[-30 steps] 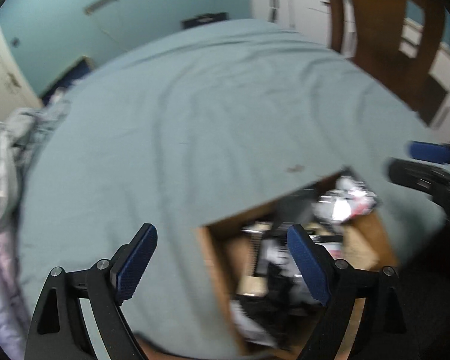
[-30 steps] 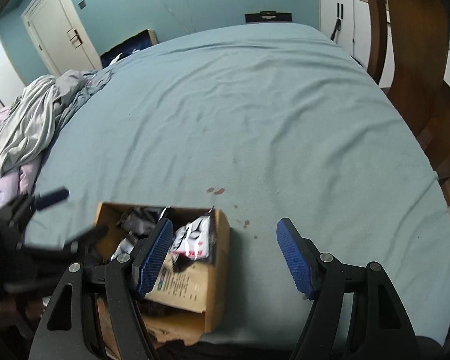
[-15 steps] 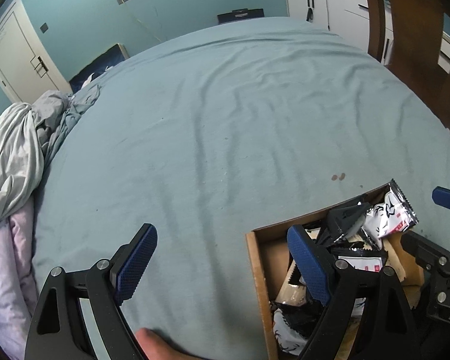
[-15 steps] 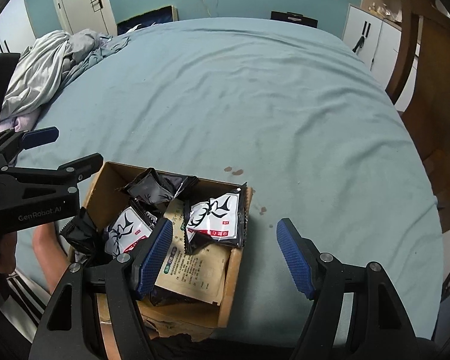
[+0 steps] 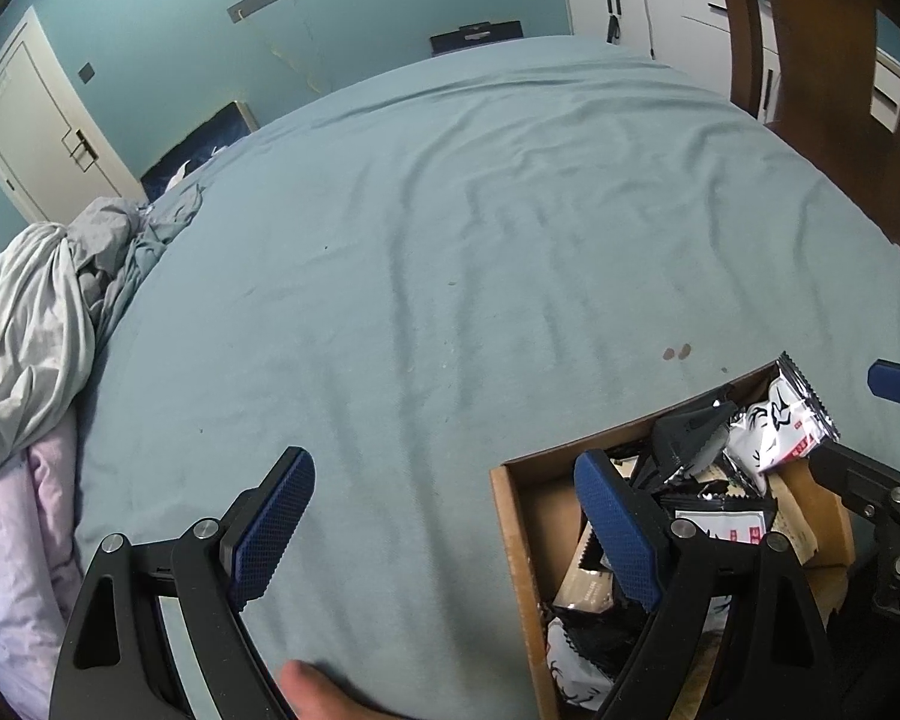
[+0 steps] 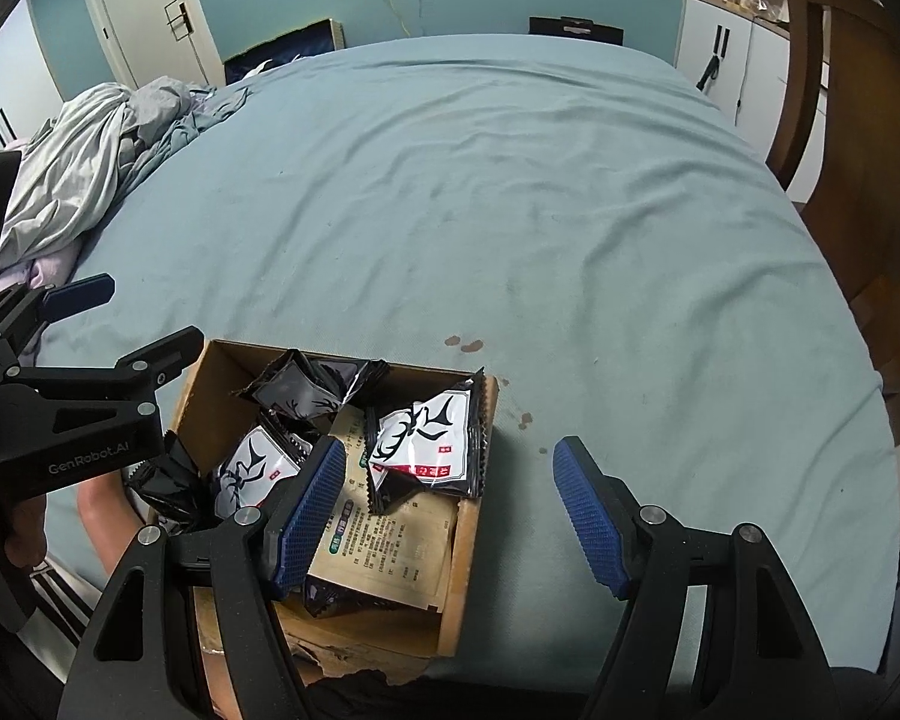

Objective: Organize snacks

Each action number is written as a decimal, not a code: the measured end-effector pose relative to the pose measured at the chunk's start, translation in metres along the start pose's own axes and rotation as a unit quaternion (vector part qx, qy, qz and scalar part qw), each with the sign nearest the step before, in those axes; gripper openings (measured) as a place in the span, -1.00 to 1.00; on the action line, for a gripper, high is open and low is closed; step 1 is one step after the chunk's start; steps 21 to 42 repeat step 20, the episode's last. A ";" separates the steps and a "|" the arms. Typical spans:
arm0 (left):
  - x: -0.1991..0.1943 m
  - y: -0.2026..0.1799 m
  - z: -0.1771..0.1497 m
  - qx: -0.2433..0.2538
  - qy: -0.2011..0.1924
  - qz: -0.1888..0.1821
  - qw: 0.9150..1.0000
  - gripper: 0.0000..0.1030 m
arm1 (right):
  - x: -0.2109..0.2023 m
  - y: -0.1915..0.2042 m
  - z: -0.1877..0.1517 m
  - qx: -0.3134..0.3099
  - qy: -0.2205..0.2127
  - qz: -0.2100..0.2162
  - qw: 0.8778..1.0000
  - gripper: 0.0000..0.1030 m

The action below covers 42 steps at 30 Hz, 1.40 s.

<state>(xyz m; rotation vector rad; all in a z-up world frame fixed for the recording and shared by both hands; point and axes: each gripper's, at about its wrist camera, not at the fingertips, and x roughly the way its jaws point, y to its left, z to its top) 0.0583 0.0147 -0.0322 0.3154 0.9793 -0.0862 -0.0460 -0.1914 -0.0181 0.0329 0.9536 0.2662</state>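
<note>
An open cardboard box point(image 6: 471, 516) is seen resting on the blue-sheeted bed point(image 6: 510, 210), near its front edge. It is filled with black-and-white snack packets point(image 6: 426, 444), each printed with an antler-like black motif and a small red label whose writing cannot be read. Beneath them a tan sheet point(image 6: 384, 540) printed with dense Chinese text is laid; the characters are too small to be made out. The right gripper point(image 6: 450, 510) is held spread and empty, its left finger over the box. The left gripper point(image 5: 444, 531) is likewise spread and empty, its right finger over the box; "GenRobot.AI" is printed on its body. Crumpled bedding point(image 6: 78, 174) is piled at the bed's left.
</note>
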 end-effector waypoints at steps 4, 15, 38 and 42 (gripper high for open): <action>0.000 -0.003 0.000 0.010 0.004 0.000 1.000 0.74 | 0.001 0.000 0.000 -0.002 0.001 -0.002 1.000 0.38; -0.004 -0.011 -0.001 0.034 -0.006 0.004 0.999 0.76 | 0.001 -0.002 0.001 0.001 0.002 0.000 1.000 0.38; -0.004 -0.012 -0.002 0.035 -0.003 0.001 0.999 0.76 | 0.002 -0.005 0.002 0.013 0.005 0.005 1.000 0.38; -0.004 -0.012 -0.002 0.035 -0.003 0.001 0.999 0.76 | 0.002 -0.005 0.002 0.013 0.005 0.005 1.000 0.38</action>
